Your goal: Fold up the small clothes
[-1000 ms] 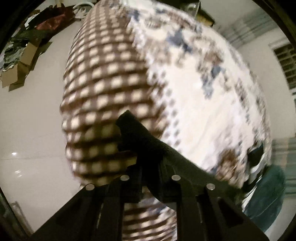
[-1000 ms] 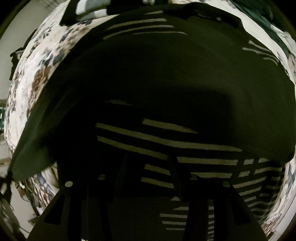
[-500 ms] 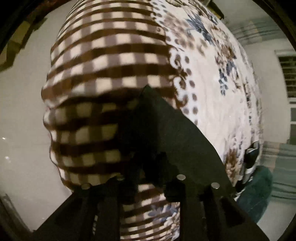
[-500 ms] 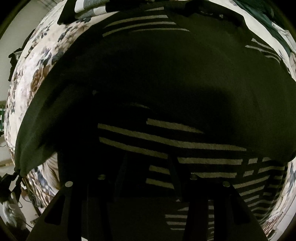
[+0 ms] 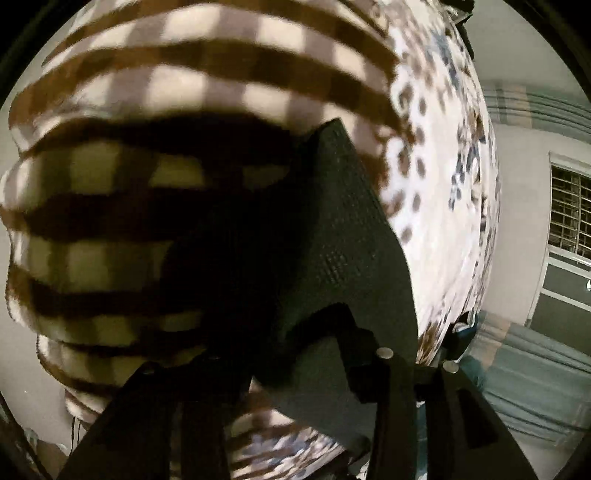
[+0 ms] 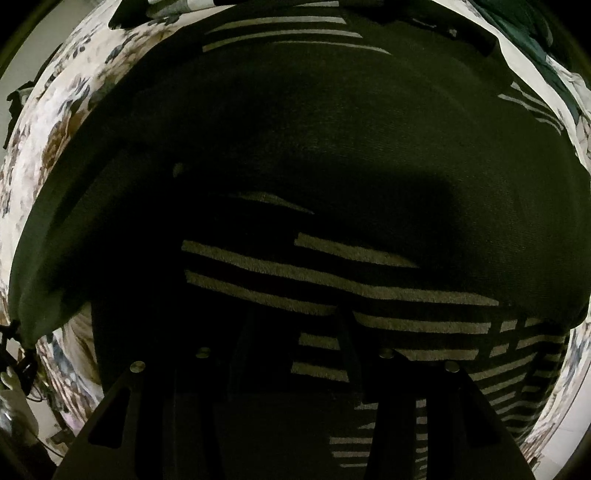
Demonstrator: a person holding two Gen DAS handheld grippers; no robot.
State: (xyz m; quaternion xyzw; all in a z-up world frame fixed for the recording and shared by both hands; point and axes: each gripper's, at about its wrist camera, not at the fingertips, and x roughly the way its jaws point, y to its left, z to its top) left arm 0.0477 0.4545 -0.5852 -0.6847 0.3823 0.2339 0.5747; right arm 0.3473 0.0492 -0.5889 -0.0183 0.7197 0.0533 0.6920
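Note:
A dark knit garment with pale grey stripes (image 6: 332, 280) lies spread on the bed, a plain dark layer (image 6: 332, 129) folded over it. My right gripper (image 6: 295, 321) points straight down at it. Its fingers stand apart, with flat striped cloth showing between them. In the left wrist view a corner of the dark garment (image 5: 343, 221) lies between and over the fingers of my left gripper (image 5: 277, 332), close above the bed. Those jaws are opening and the cloth hangs loose there. Cloth and shadow hide the left fingertips.
The bed carries a brown-checked blanket (image 5: 184, 74) beside a floral sheet (image 5: 443, 184), which also shows in the right wrist view as a floral sheet (image 6: 55, 122). A barred window (image 5: 569, 206) and teal fabric (image 5: 535, 369) lie beyond the bed. More clothes (image 6: 532, 33) sit at the bed's far side.
My left gripper has come down close to the checked blanket and its fingers have spread, the dark corner still between them. The right wrist view is nearly unchanged.

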